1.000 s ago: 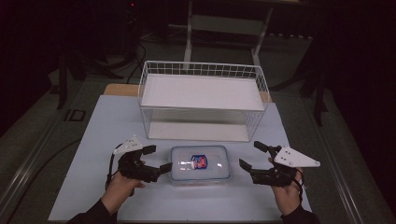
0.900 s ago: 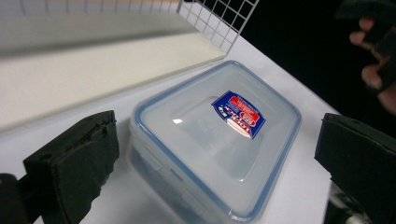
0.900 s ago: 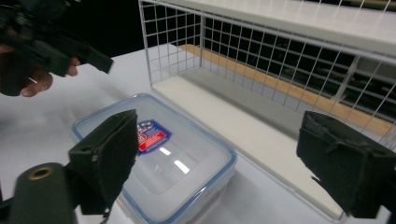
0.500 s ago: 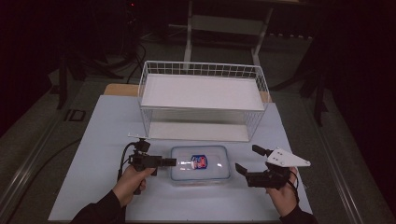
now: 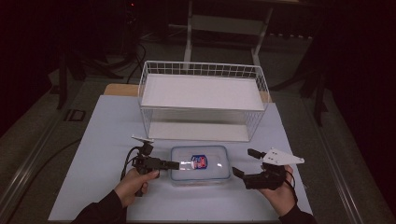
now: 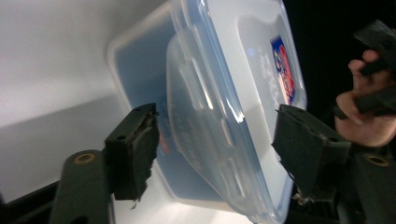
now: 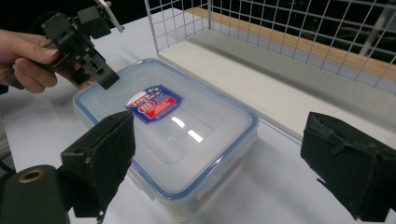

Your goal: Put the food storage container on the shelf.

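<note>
Left gripper [image 5: 173,164] dropped to the container [image 5: 201,163] at lower centre, jaws closing around its end, not pinching yet. Right gripper [image 5: 243,163] sat spread wide, lower right.

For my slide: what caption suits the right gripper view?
Open right gripper faces a lidded box; left gripper at its far end, beside a wire basket.

Left gripper [image 5: 175,164] turned on its side, held level, pointing right; jaws have just been closing, pads not yet pressing. Left hand [image 5: 132,185] wraps handle from below. Right gripper [image 5: 243,163] held low, jaws spread wide, pointing left; right hand [image 5: 280,196] beneath it.
</note>
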Demonstrator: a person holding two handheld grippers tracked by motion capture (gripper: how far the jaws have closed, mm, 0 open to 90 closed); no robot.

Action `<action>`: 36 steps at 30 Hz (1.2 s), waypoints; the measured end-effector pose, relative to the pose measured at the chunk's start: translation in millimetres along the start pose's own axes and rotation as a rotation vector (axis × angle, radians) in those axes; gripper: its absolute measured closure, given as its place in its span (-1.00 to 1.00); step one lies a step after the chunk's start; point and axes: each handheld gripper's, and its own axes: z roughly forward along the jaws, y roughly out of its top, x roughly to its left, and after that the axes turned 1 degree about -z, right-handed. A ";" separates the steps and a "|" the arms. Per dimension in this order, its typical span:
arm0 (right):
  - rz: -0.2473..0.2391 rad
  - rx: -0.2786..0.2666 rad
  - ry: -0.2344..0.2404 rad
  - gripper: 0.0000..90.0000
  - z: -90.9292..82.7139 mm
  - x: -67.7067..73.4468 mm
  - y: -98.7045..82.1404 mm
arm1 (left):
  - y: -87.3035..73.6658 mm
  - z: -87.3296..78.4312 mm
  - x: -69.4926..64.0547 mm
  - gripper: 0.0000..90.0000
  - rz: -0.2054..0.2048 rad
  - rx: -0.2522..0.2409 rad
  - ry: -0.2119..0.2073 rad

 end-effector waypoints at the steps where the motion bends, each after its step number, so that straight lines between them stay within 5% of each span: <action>1: 0.000 0.000 0.000 -0.77 0.0 0.0 0.0 | -0.2 -0.9 0.0 -0.28 -0.003 -0.005 -0.002; 4: 0.019 0.017 0.017 -0.70 3.2 -1.9 -2.9 | 0.0 -7.8 -2.0 0.02 0.017 -0.030 0.006; 9: 0.138 0.086 0.075 -0.67 14.4 -12.6 -10.7 | -0.9 -8.1 -7.1 0.05 0.042 -0.020 0.008; 15: 0.325 0.162 0.137 -0.60 29.7 -28.1 -26.9 | -5.8 -8.8 -17.9 0.19 0.120 -0.011 -0.002; 21: 0.411 0.180 0.198 -0.52 37.6 -33.8 -32.9 | -10.4 -9.3 -23.2 0.24 0.166 -0.012 -0.005; 24: 0.463 0.190 0.230 -0.29 40.2 -39.5 -35.1 | -12.6 -9.9 -25.0 0.25 0.188 -0.013 -0.004; 31: 0.488 0.201 0.310 0.01 42.4 -42.0 -37.2 | -14.7 -10.4 -25.2 0.26 0.205 -0.021 -0.007; 36: 0.497 0.198 0.299 0.07 39.7 -40.0 -37.0 | -18.1 -11.0 -27.8 0.26 0.214 -0.030 0.000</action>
